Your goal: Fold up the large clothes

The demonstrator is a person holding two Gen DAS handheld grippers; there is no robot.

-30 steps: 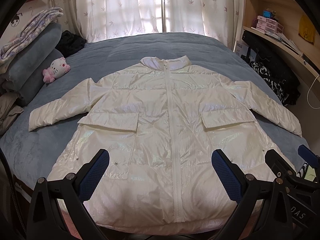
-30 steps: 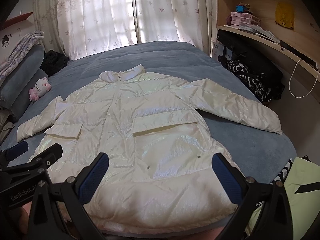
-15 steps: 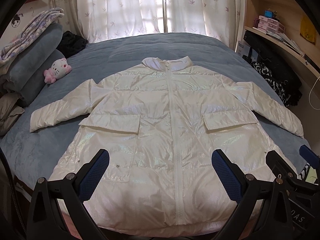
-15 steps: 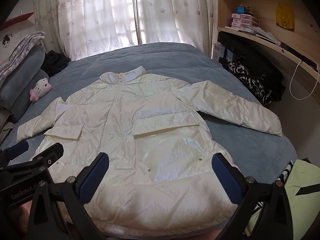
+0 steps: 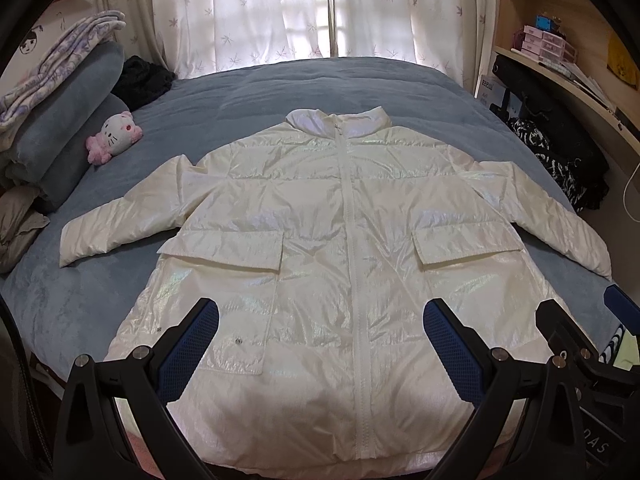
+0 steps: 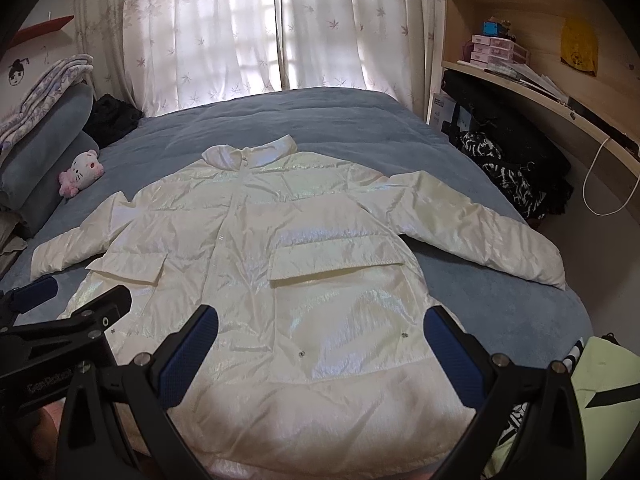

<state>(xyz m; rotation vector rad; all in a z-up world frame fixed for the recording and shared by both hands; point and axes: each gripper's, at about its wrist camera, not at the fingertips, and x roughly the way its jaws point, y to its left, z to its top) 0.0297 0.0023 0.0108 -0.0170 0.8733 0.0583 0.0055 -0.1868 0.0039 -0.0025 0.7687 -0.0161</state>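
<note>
A large shiny white puffer jacket (image 5: 320,248) lies flat, front up and zipped, on the blue bed (image 5: 320,92), both sleeves spread out and the collar far from me. It also shows in the right wrist view (image 6: 280,264). My left gripper (image 5: 320,344) is open and empty, held above the jacket's hem near the zipper. My right gripper (image 6: 320,348) is open and empty above the hem's right half. Each gripper shows at the edge of the other's view, the right gripper (image 5: 580,344) on the right and the left gripper (image 6: 60,320) on the left.
A pink and white plush cat (image 5: 116,136) and stacked blue pillows (image 5: 68,120) lie at the bed's left. Dark clothes (image 5: 140,80) sit at the far left corner. A wooden shelf with boxes (image 6: 520,64) and black bags (image 6: 512,160) stand on the right. A light green item (image 6: 592,392) lies at the lower right.
Both grippers have drawn back and risen slightly, so the jacket sits a little lower and farther in both views. The jacket itself has not moved.
</note>
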